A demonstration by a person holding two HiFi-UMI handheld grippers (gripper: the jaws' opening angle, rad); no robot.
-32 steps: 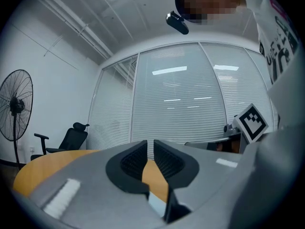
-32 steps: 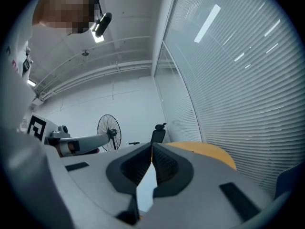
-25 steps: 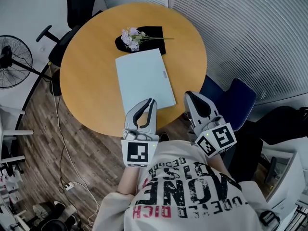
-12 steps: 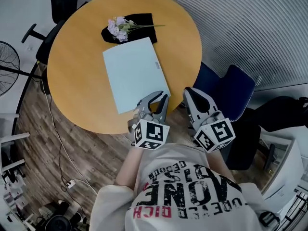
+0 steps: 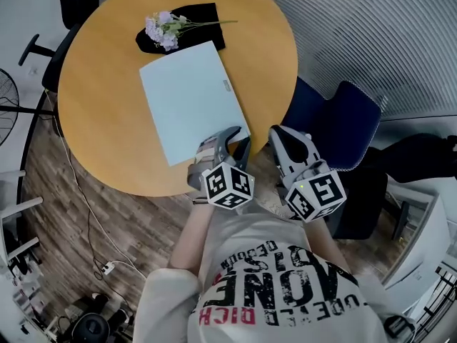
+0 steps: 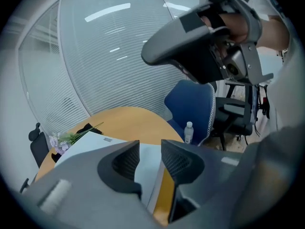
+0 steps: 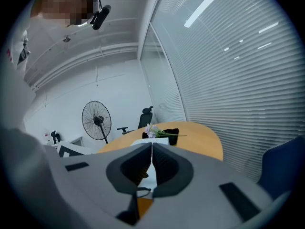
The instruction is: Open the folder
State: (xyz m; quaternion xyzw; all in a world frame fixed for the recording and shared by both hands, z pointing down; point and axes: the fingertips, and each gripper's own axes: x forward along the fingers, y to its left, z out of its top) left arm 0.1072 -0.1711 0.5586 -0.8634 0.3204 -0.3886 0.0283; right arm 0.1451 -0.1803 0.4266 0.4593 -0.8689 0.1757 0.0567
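Two grippers have dropped toward the table's near edge in the past second. The left gripper [image 5: 233,141] has rolled and noses at the near corner of the pale blue folder [image 5: 187,98]. Its jaws are opening from nearly shut, and the corner shows in the gap unpressed. The right gripper [image 5: 280,137], clenched on nothing, hangs just off the edge. The closed folder lies mid-table on the round wooden table [image 5: 96,91], with flowers [image 5: 160,28] on a black cloth [image 5: 203,14] at the far edge. A blue chair [image 5: 341,120], blinds [image 5: 371,27] and plank floor [image 5: 107,220] surround it.
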